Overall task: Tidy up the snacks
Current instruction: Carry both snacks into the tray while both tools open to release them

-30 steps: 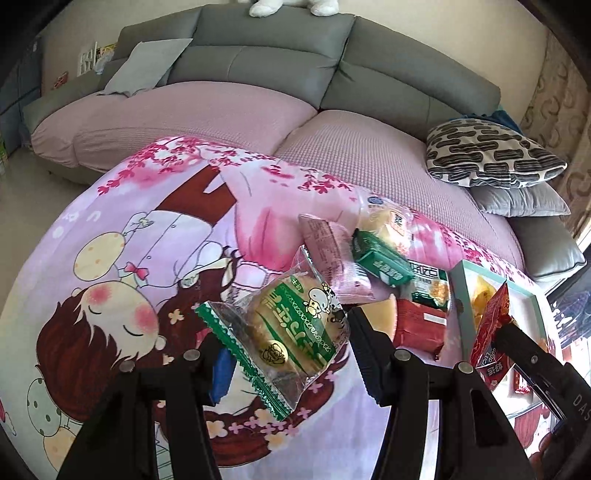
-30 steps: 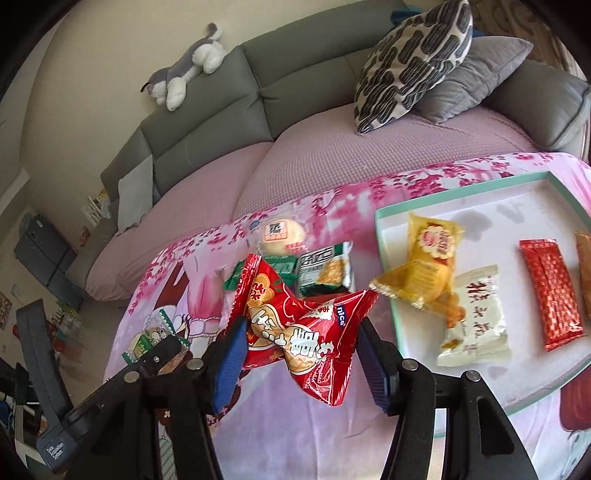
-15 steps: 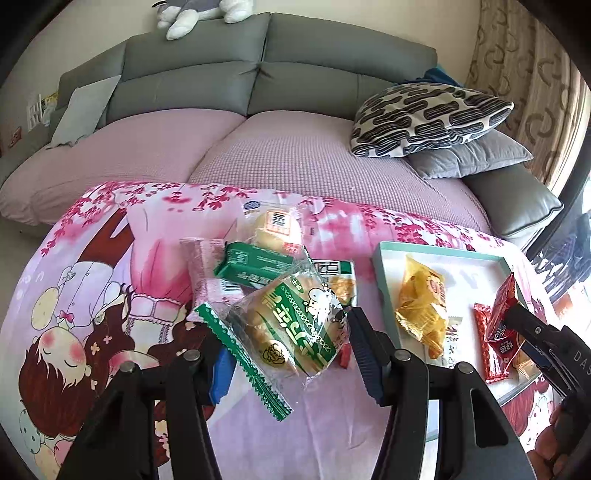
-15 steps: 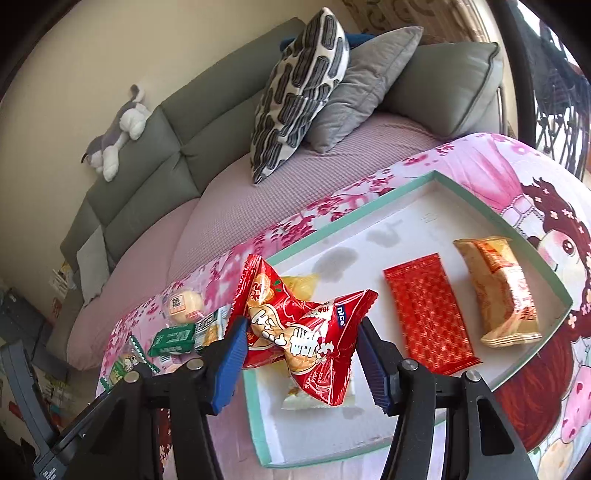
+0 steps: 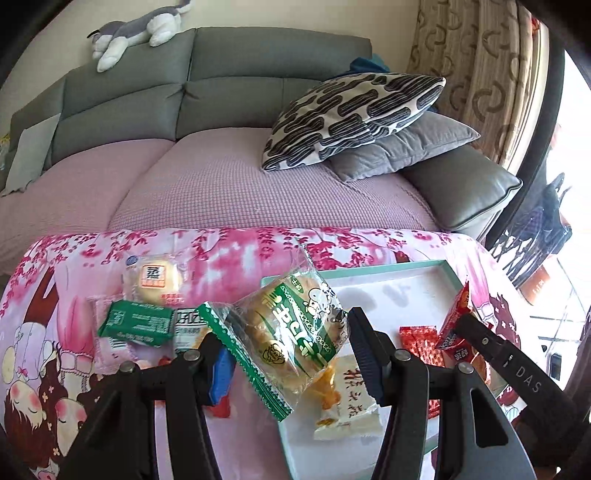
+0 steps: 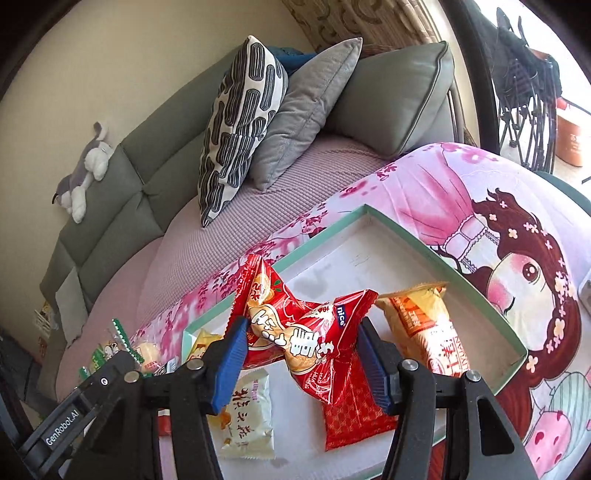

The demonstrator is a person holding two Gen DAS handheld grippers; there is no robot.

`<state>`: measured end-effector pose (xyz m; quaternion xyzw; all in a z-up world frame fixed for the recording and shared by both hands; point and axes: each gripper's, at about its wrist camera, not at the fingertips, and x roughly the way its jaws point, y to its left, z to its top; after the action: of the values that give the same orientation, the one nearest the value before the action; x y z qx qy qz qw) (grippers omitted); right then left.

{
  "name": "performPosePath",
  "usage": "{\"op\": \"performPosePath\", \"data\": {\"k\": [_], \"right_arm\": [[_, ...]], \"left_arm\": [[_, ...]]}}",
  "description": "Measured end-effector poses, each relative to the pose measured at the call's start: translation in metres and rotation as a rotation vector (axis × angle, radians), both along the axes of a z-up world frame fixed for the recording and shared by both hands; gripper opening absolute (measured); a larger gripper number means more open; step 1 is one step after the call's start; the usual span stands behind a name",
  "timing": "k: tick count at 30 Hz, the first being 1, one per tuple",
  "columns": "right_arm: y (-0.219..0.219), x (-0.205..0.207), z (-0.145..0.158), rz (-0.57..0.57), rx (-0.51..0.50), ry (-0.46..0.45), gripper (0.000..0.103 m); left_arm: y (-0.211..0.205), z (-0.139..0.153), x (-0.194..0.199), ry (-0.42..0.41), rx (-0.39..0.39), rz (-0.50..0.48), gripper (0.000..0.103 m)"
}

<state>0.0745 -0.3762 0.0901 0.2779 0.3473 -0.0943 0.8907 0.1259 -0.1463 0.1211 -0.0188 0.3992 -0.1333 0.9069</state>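
My left gripper (image 5: 288,350) is shut on a green-and-clear bun packet (image 5: 291,332), held above the left edge of the white tray with a teal rim (image 5: 373,266). My right gripper (image 6: 303,362) is shut on a red snack packet (image 6: 299,328), held above the tray (image 6: 424,243). In the tray lie a white packet (image 6: 247,421), a red foil packet (image 6: 351,413), an orange packet (image 6: 428,328) and a yellow packet (image 6: 201,341). The right gripper with its red packet (image 5: 454,325) also shows in the left wrist view, over the tray's right part.
Loose snacks lie left of the tray on the pink cartoon cloth (image 5: 240,254): a round bun packet (image 5: 155,278), a green bar (image 5: 136,323) and others. A sofa with a patterned pillow (image 5: 351,114) stands behind. A plush toy (image 5: 136,29) lies on the sofa back.
Both grippers have swung right with their packets still held. The left now hangs over the tray's left edge, and the right is farther over the tray.
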Motion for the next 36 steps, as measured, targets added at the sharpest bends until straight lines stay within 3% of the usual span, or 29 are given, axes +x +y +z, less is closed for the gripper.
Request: {"op": "performPosePath", "data": {"k": [8, 21, 36], "right_arm": [[-0.004, 0.014, -0.007, 0.017, -0.053, 0.003, 0.061], [-0.013, 0.022, -0.026, 0.003, -0.086, 0.056, 0.063], [-0.014, 0.023, -0.025, 0.023, -0.103, 0.092, 0.068]], "left_arm": [[-0.044, -0.015, 0.029, 0.037, 0.02, -0.042, 0.059], [-0.077, -0.039, 0.05, 0.095, 0.04, -0.069, 0.059], [-0.057, -0.035, 0.038, 0.119, 0.06, -0.03, 0.069]]}}
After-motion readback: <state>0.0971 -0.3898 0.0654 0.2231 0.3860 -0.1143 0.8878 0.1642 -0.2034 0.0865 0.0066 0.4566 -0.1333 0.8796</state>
